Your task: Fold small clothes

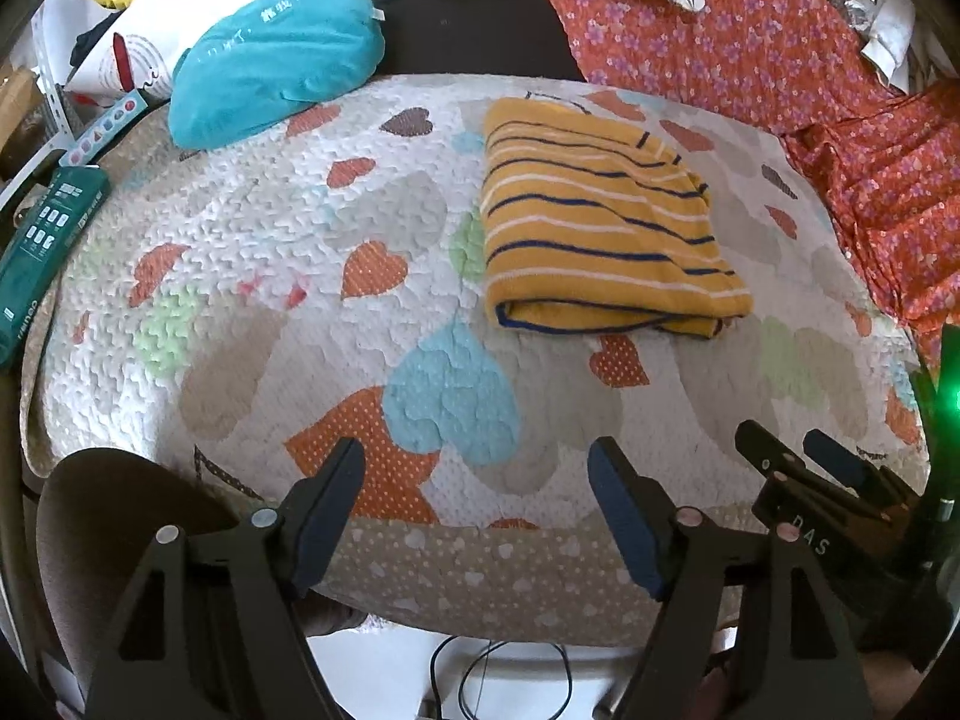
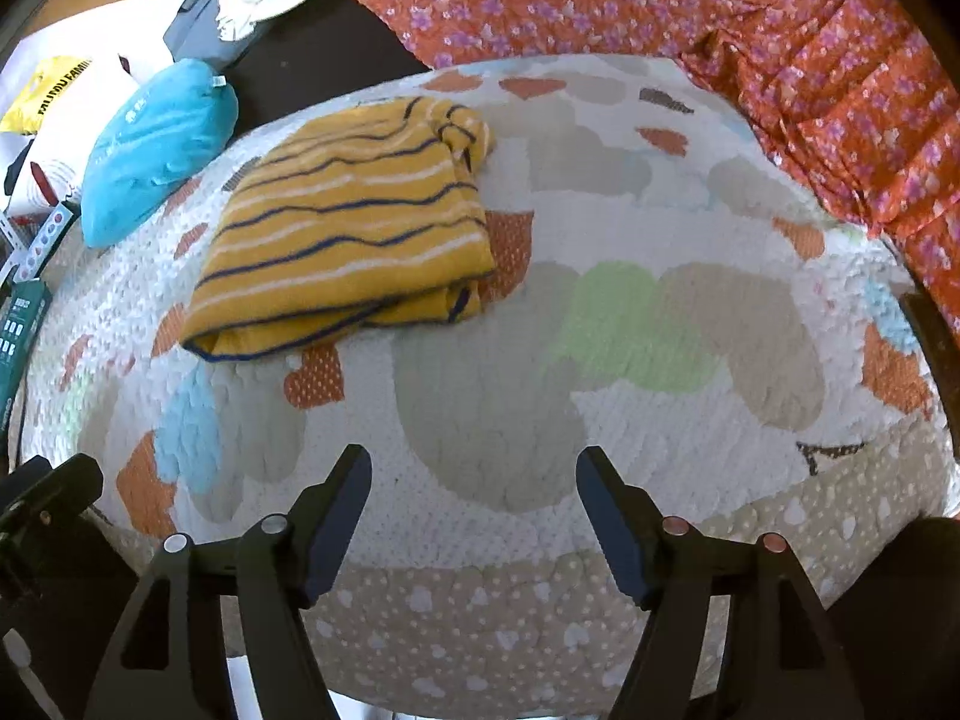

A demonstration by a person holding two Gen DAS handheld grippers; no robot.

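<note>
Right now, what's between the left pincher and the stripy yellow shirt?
Only bare heart-patterned quilt. The left wrist view shows nothing else lying between the open left gripper and the folded yellow striped garment.

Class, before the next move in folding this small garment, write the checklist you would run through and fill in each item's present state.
1. Left tongs open, holding nothing: ok.
2. Right tongs open, holding nothing: ok.
3. Striped yellow garment lies folded on the heart quilt: ok.
4. Garment's edges lined up squarely: not ok, one corner bunches.
5. Garment apart from the teal pillow: ok.
6. Layers underneath smooth: cannot tell.
</note>
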